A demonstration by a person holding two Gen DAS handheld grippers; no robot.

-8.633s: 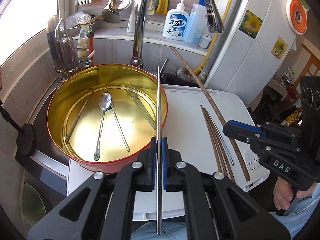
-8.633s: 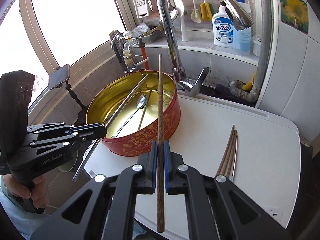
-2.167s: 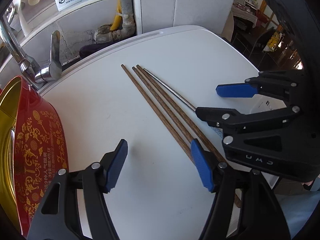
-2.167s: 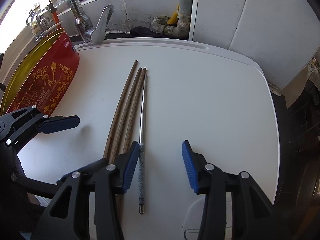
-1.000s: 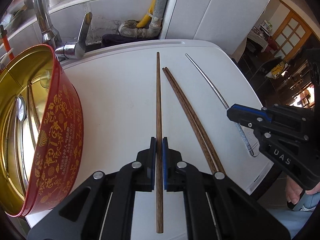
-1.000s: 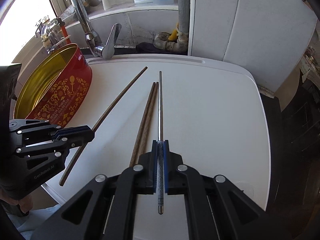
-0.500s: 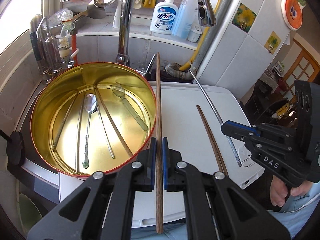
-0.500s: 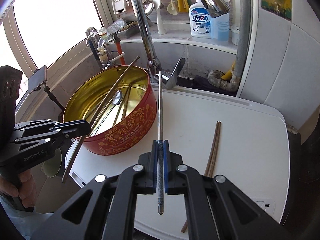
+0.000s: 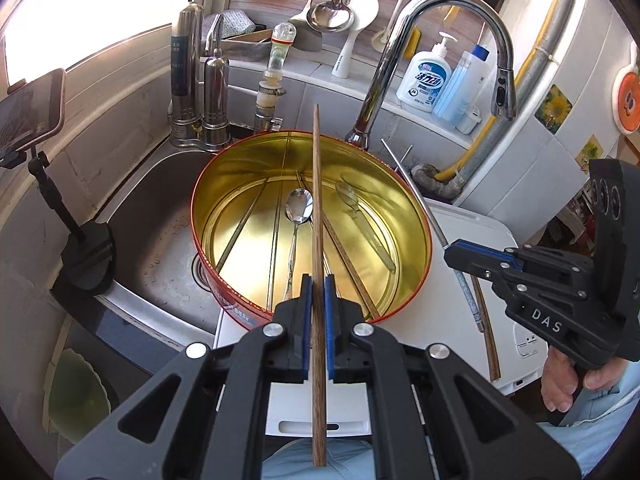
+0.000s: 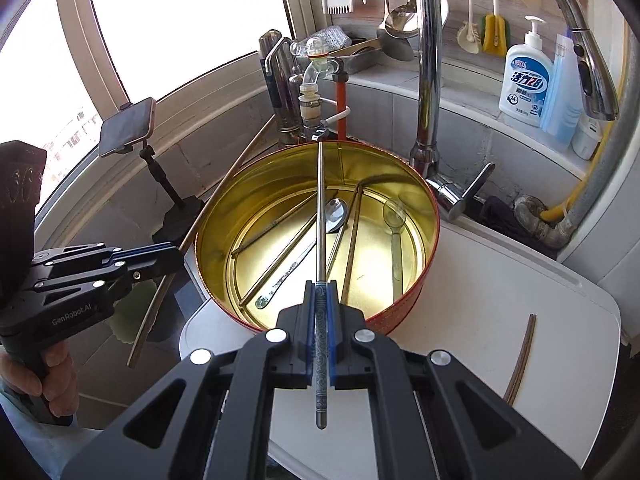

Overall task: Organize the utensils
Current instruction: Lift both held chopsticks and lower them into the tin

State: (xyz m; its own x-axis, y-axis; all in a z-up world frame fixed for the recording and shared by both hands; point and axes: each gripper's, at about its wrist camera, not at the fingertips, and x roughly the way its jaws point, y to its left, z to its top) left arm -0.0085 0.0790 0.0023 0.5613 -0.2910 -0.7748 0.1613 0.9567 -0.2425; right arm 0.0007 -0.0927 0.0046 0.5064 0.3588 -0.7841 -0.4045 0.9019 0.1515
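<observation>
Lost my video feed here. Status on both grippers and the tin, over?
Left gripper shut on wooden chopstick. Right gripper shut on metal chopstick. Both held above the tin. Nothing blocking; wooden chopsticks remain on the white board.

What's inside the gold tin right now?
The gold tin holds a metal spoon, a clear plastic spoon, one wooden chopstick and several metal chopsticks. The held metal chopstick covers a strip.

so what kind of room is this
Most likely a home kitchen: a steel sink under a tall chrome faucet, a soap bottle on the ledge and ladles hanging on the wall.
</observation>
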